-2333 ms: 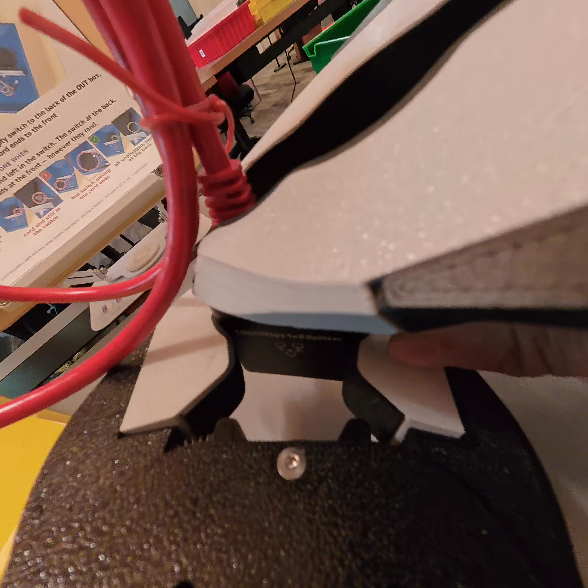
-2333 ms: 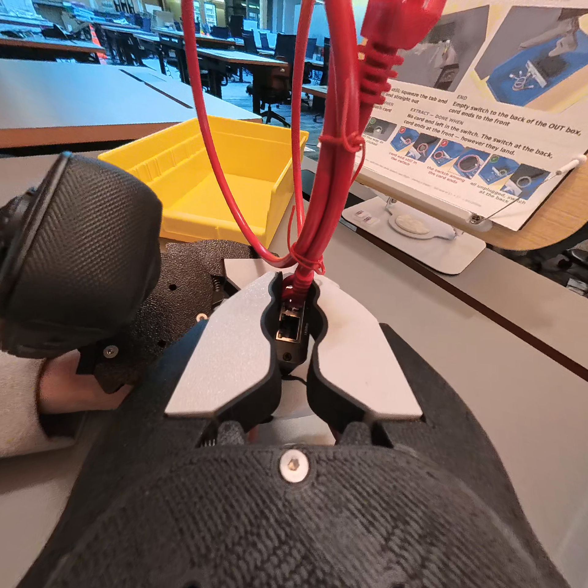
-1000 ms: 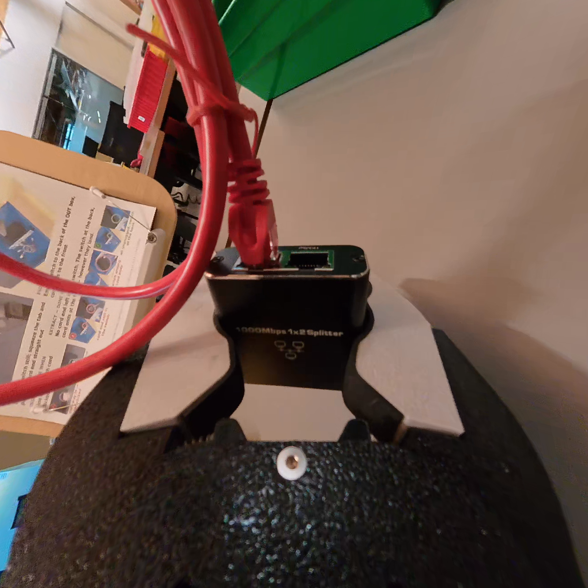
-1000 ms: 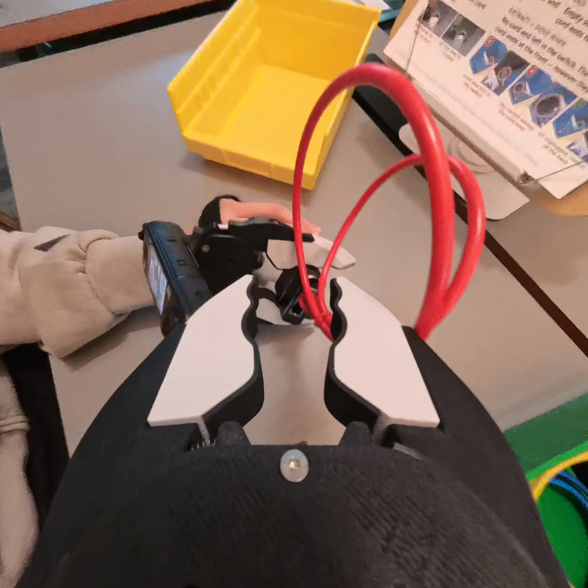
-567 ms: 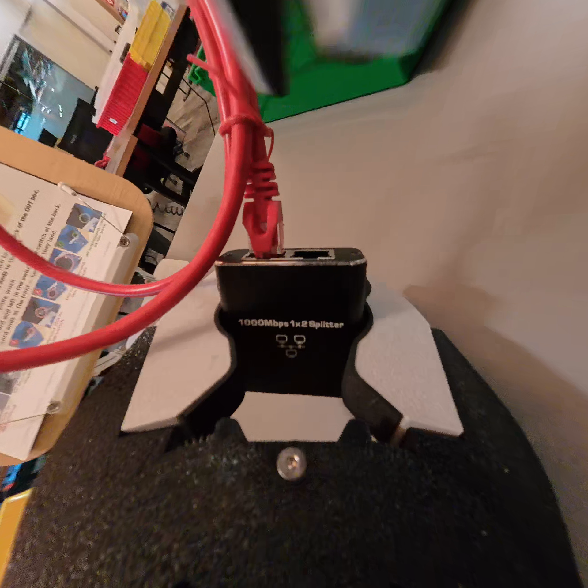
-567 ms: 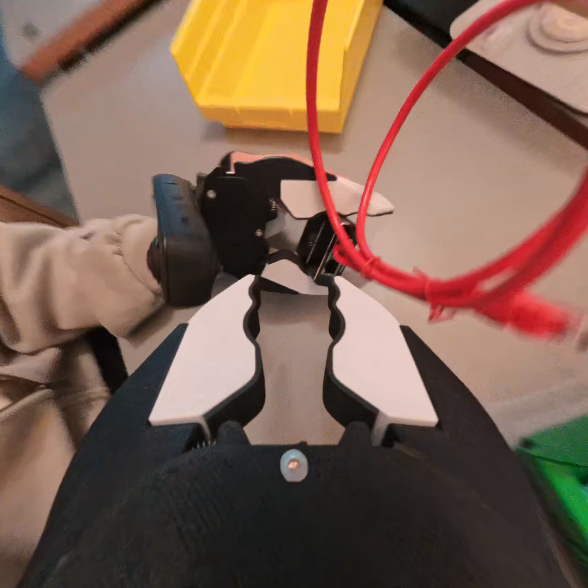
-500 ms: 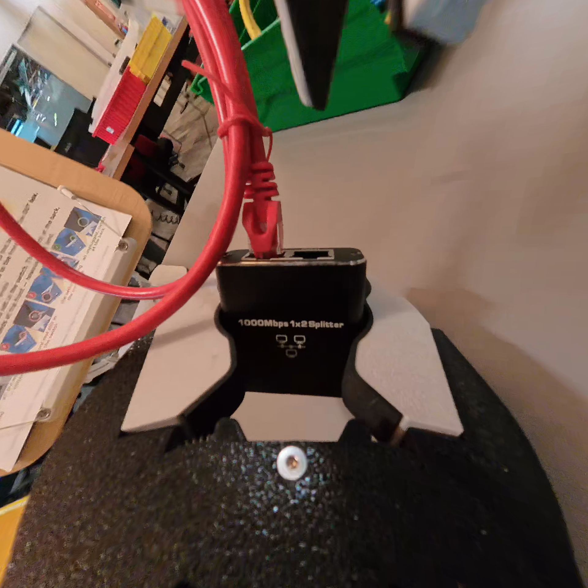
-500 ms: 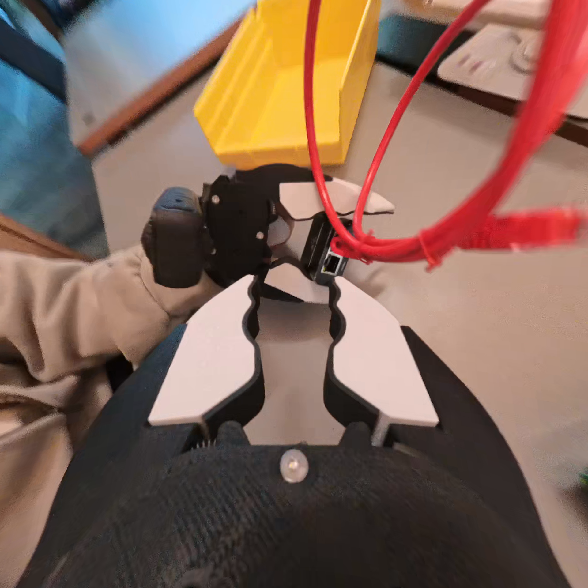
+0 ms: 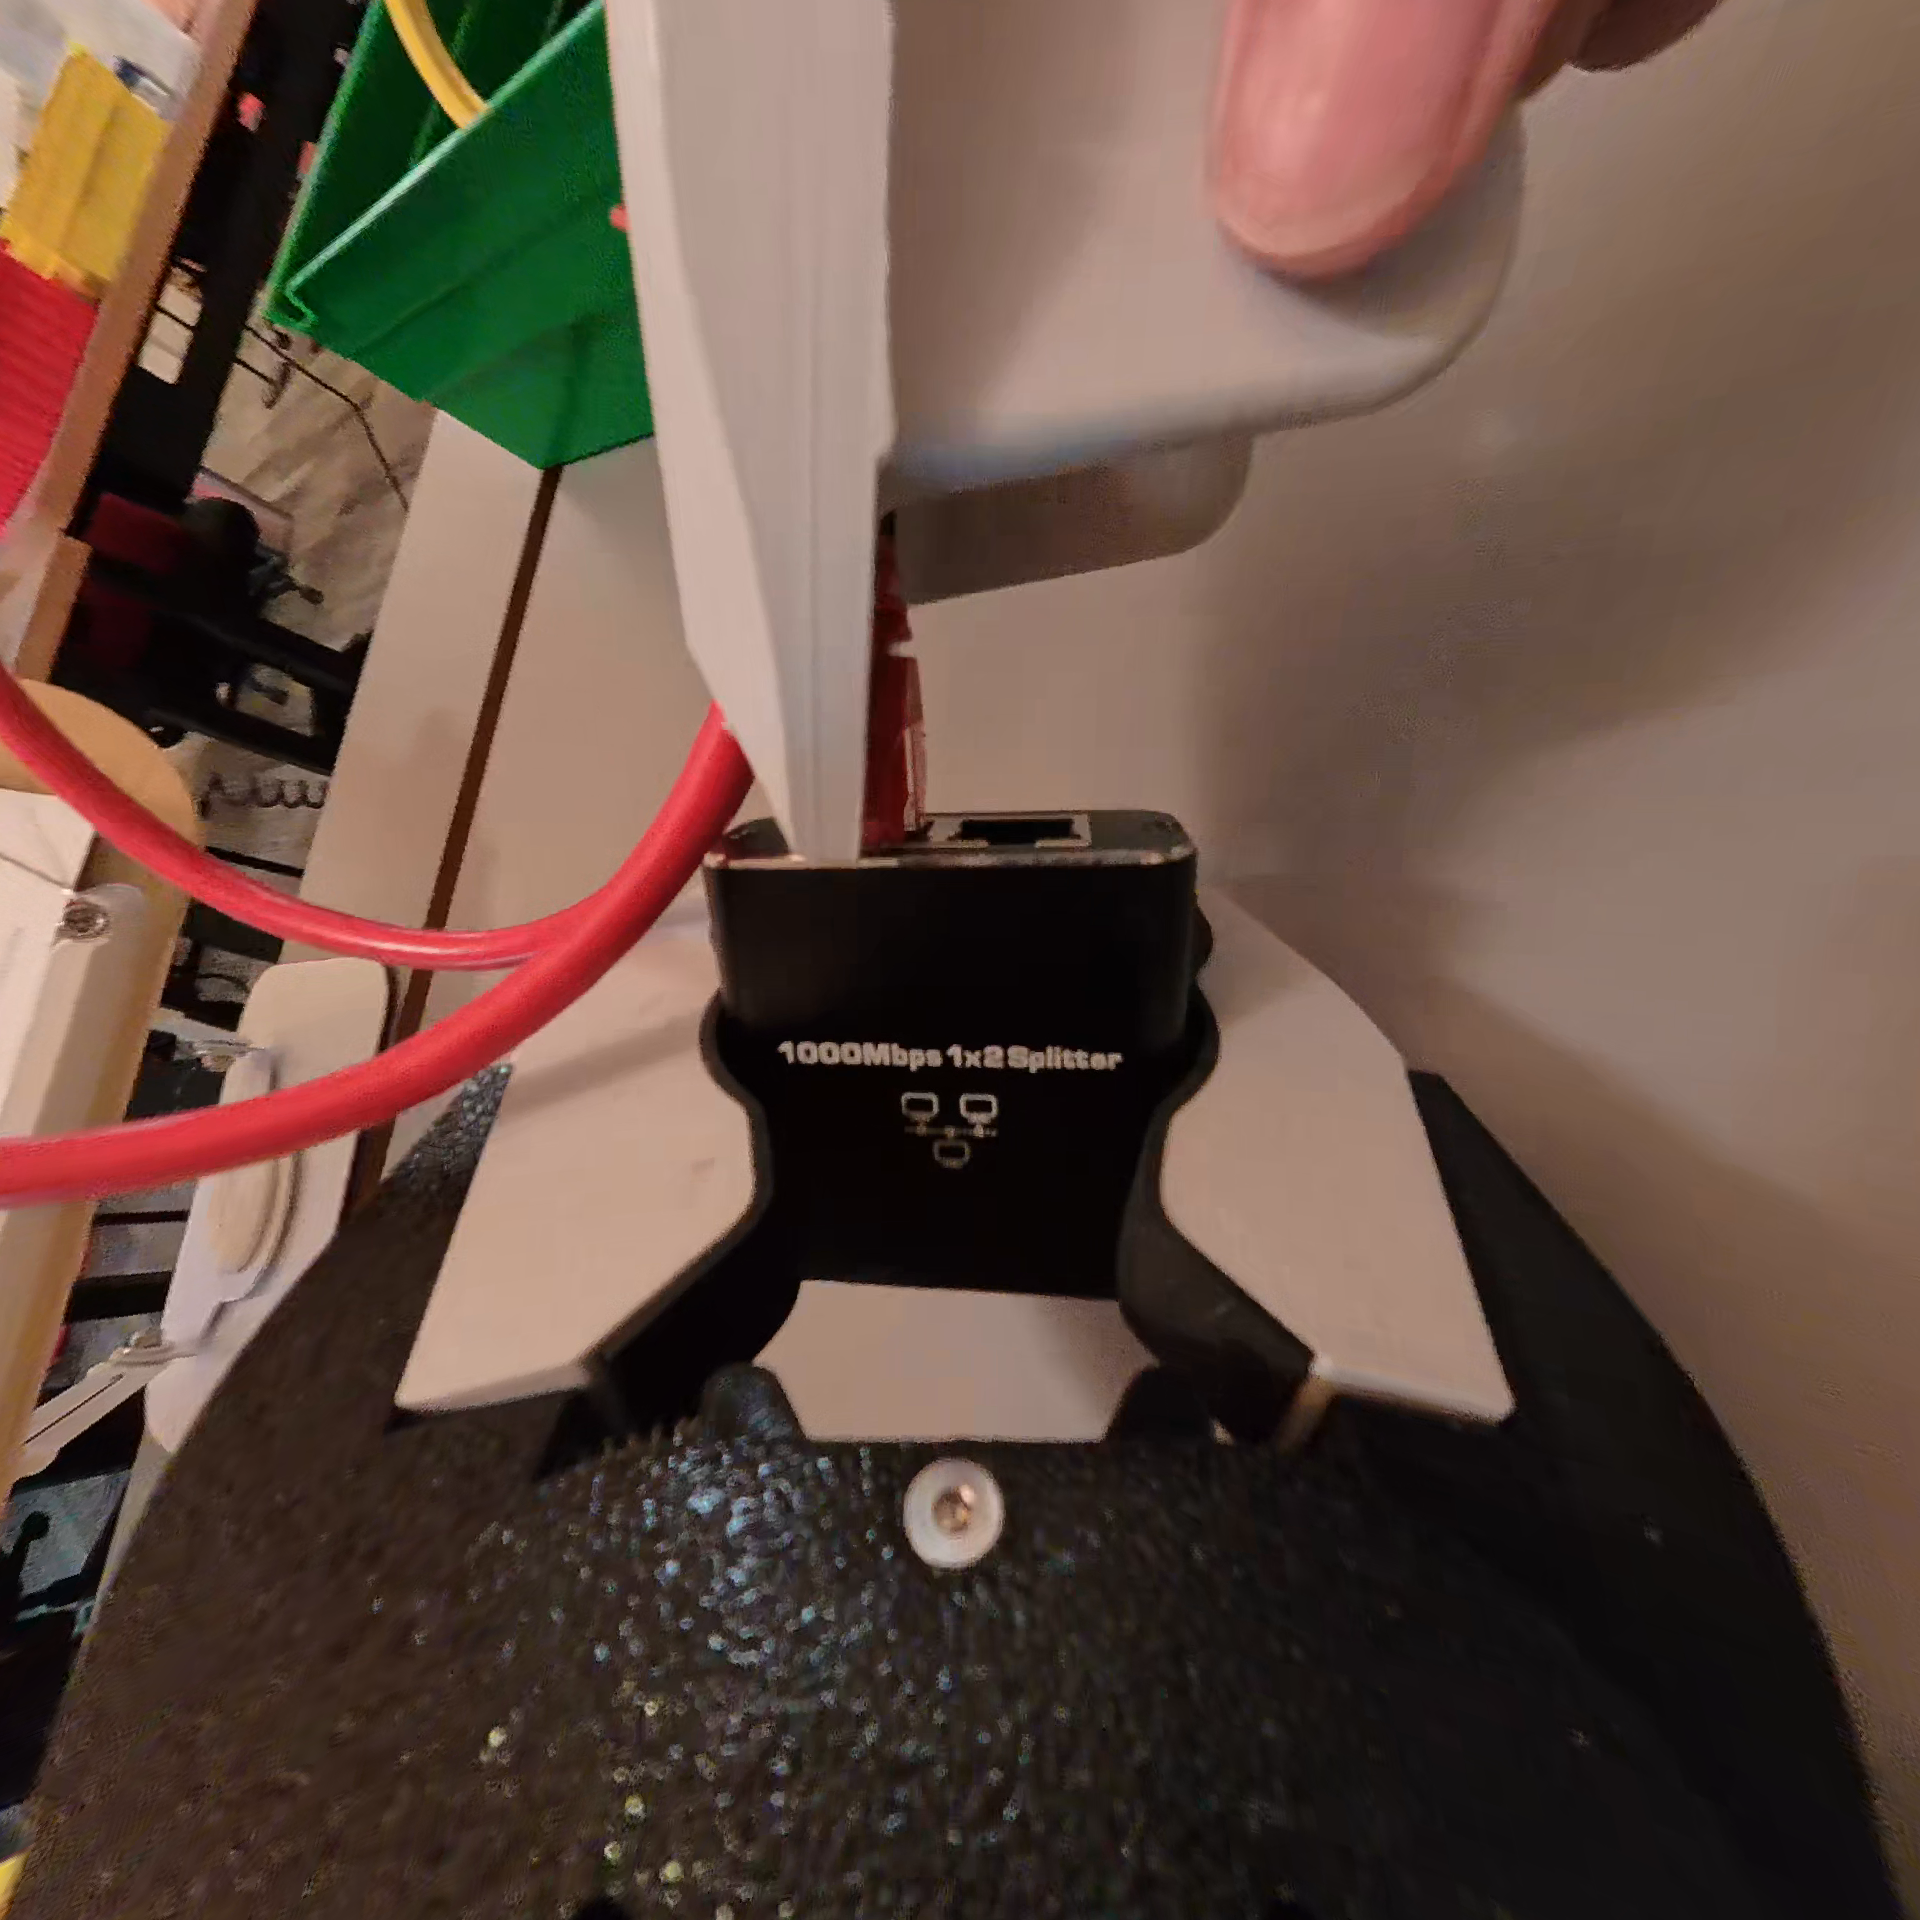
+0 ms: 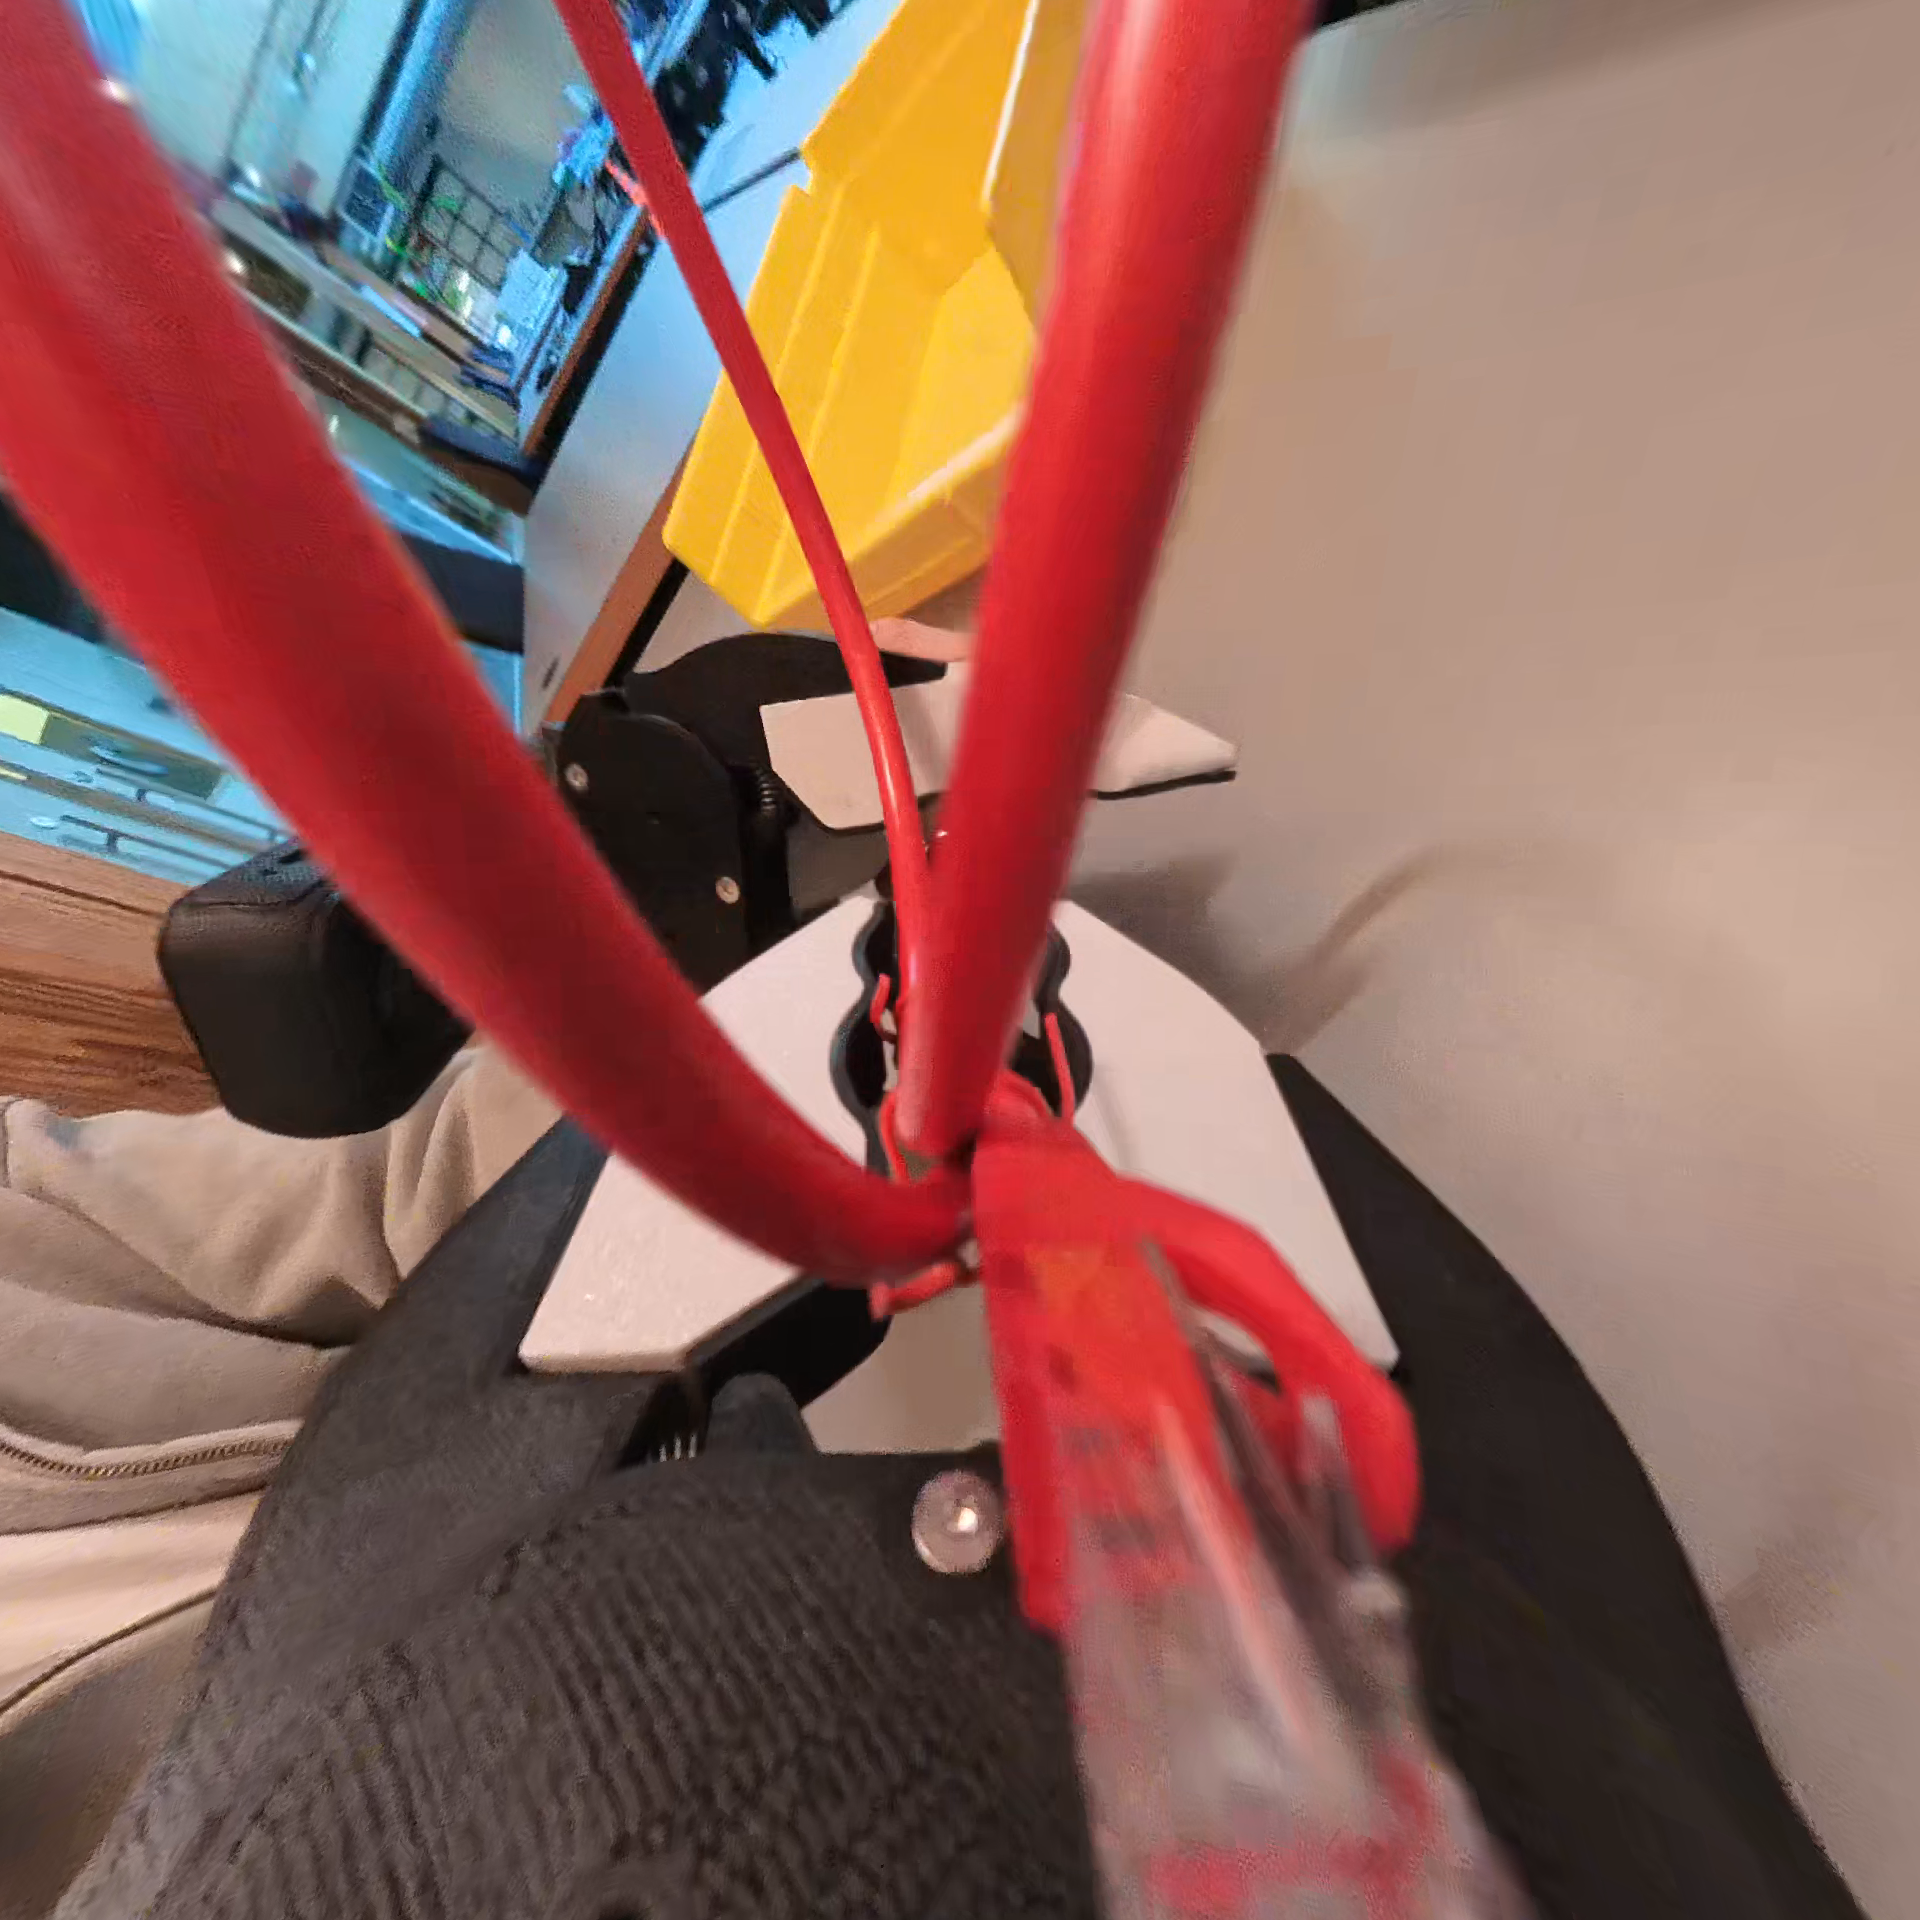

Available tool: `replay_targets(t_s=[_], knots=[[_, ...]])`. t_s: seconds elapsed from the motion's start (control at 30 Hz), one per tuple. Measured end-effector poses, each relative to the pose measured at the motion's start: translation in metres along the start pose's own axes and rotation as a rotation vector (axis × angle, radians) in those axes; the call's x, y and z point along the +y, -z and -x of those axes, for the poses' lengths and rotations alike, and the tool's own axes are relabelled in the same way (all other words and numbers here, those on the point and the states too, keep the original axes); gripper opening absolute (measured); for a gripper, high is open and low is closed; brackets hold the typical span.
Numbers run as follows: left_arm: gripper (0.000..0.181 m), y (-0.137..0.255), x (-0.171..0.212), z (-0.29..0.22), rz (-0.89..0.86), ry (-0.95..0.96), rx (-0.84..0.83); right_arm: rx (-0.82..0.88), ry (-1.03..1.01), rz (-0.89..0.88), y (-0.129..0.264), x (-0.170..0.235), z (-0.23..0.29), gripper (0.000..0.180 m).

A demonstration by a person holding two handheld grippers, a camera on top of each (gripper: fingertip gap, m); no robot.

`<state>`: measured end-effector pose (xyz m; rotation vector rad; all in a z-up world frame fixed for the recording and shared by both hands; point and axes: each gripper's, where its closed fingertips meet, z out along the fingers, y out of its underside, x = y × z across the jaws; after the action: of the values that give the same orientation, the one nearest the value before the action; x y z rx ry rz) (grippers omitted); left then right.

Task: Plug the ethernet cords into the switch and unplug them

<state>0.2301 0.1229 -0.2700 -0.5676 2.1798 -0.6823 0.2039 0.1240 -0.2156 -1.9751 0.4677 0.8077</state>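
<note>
My left gripper is shut on the black switch and holds it with its ports facing away from me. One plug of the red ethernet cord sits in the left port. The right port is empty. My right gripper reaches the switch from the far side and is shut on that plug, one finger on each side. The cord's other plug hangs free and blurred close to the right camera. Cord loops cross the right wrist view.
A yellow bin stands on the grey table behind the left gripper. A green bin sits at the table's far edge. A person's fingertip rests on the right gripper. A beige sleeve is at the lower left. The grippers' ends are close to 5 centimetres from one another.
My right gripper was open and a little way off from the switch. It has moved in and closed on the plug in the left port. My left gripper still holds the switch.
</note>
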Motion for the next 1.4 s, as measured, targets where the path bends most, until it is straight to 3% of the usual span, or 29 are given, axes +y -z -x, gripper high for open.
replay_targets(t_s=[0.23, 0.53, 0.63, 0.8, 1.4], knots=[[0.076, 0.001, 0.008, -0.008, 0.061, 0.025, 0.075, -0.058, -0.119, 0.136, -0.002, 0.008, -0.003, 0.017], [0.076, 0.002, 0.004, -0.014, 0.009, 0.149, 0.15, -0.101, -0.183, 0.158, -0.001, 0.007, -0.006, 0.017], [0.076, -0.001, 0.009, -0.016, 0.041, 0.155, 0.148, -0.047, -0.175, 0.155, -0.002, 0.009, -0.016, 0.024], [0.076, -0.002, 0.008, -0.019, 0.028, 0.204, 0.183, -0.092, -0.156, 0.158, -0.003, 0.008, -0.012, 0.015], [0.076, -0.007, 0.019, -0.018, 0.06, 0.277, 0.184, -0.03, -0.209, 0.196, -0.012, 0.005, -0.021, 0.016]])
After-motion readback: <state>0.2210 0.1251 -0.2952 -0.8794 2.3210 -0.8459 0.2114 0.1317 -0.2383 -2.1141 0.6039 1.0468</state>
